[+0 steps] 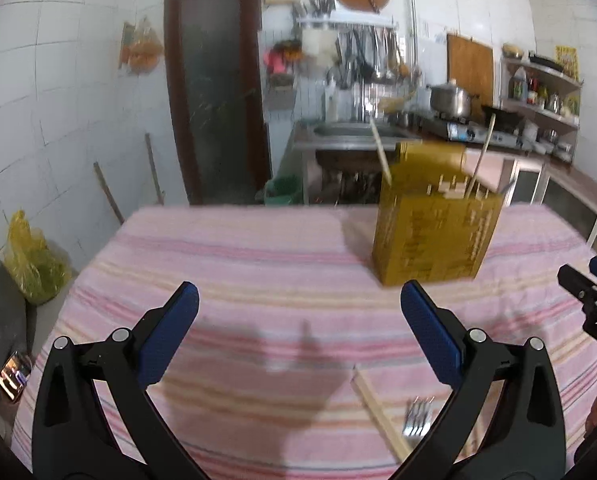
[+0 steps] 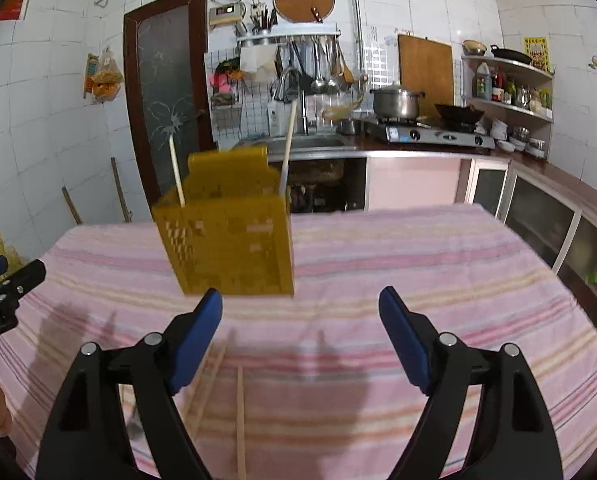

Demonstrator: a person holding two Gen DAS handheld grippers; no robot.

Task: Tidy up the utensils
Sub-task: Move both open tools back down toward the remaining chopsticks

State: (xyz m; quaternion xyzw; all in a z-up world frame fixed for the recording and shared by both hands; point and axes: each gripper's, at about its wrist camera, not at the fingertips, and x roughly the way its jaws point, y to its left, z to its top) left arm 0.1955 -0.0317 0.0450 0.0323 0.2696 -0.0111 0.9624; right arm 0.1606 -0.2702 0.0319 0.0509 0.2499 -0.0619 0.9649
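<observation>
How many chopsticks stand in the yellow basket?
2: one chopstick leans at the left side of the yellow basket, the other chopstick at its right. Shorter ones may be hidden inside.

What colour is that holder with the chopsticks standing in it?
Mustard yellow holder, with perforated sides; clearest in the right wrist view.

Mustard-yellow perforated basket (image 2: 234,252), pale wooden chopsticks (image 2: 240,420), silver fork (image 1: 418,416), all on a pink tablecloth (image 2: 378,260) with cream and rose stripes; grippers black with blue pads (image 1: 166,340).
</observation>
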